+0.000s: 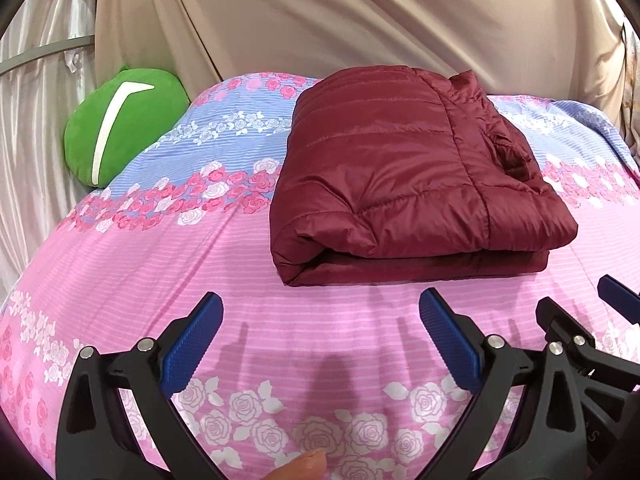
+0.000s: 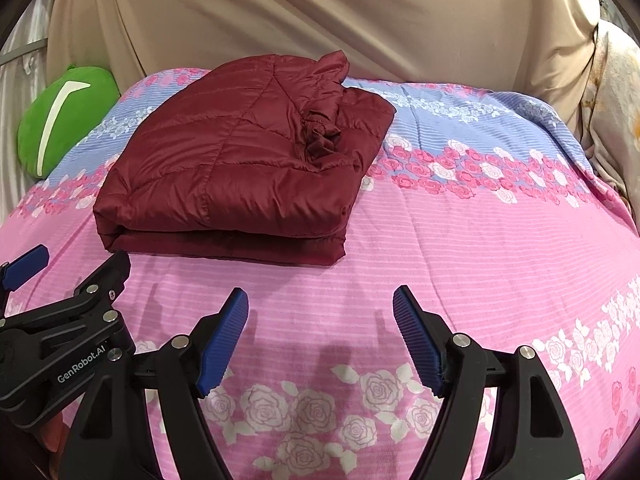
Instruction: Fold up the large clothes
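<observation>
Your left gripper (image 1: 320,300) and right gripper (image 2: 320,296) both hover with jaws spread wide and nothing between them, side by side just above the pink floral bedspread (image 1: 160,264). Ahead, apart from both, the maroon puffer jacket (image 1: 404,176) lies as a compact folded bundle. Folding looks finished; next likely calls only for tidying the bunched sleeve on top, or withdrawing.

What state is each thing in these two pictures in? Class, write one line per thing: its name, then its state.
Maroon quilted puffer jacket: folded into a compact stack, lying on the bed, untouched.
Pink and blue rose-print bedspread: spread flat under the jacket.
Green plush cushion: propped at the bed's far left edge against the curtain.
Left claw: open, empty, short of the jacket.
Right claw: open, empty, short of the jacket.
</observation>
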`<state>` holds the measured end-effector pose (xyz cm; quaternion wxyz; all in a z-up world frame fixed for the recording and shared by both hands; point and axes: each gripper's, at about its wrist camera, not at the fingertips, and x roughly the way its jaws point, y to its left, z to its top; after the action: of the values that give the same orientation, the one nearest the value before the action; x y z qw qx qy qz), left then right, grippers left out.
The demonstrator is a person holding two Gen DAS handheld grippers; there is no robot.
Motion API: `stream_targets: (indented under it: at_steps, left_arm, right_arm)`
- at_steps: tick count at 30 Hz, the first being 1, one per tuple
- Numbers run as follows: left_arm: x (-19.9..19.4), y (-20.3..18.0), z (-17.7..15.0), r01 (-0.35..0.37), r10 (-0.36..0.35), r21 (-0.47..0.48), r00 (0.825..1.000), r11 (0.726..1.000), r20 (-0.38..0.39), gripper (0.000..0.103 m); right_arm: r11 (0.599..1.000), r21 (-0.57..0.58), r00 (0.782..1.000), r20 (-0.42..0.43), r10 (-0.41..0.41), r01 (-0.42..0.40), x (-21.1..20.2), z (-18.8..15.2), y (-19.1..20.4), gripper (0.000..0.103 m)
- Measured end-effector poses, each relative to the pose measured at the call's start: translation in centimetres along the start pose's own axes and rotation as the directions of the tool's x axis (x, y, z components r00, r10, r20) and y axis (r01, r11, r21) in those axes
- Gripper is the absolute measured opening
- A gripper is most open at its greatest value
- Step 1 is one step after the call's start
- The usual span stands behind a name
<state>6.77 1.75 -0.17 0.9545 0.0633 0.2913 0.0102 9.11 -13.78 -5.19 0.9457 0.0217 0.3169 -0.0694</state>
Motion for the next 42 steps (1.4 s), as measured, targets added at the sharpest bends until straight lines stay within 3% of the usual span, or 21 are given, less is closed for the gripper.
stream_targets:
  at_steps: [42]
  left_arm:
    - [0.27, -0.01, -0.10, -0.006, 0.006, -0.004, 1.000, 1.000, -0.017, 0.096]
  right_arm:
    - [1.000, -0.009, 1.000, -0.003, -0.021, 0.021, -0.05, 0.03, 0.19, 0.073]
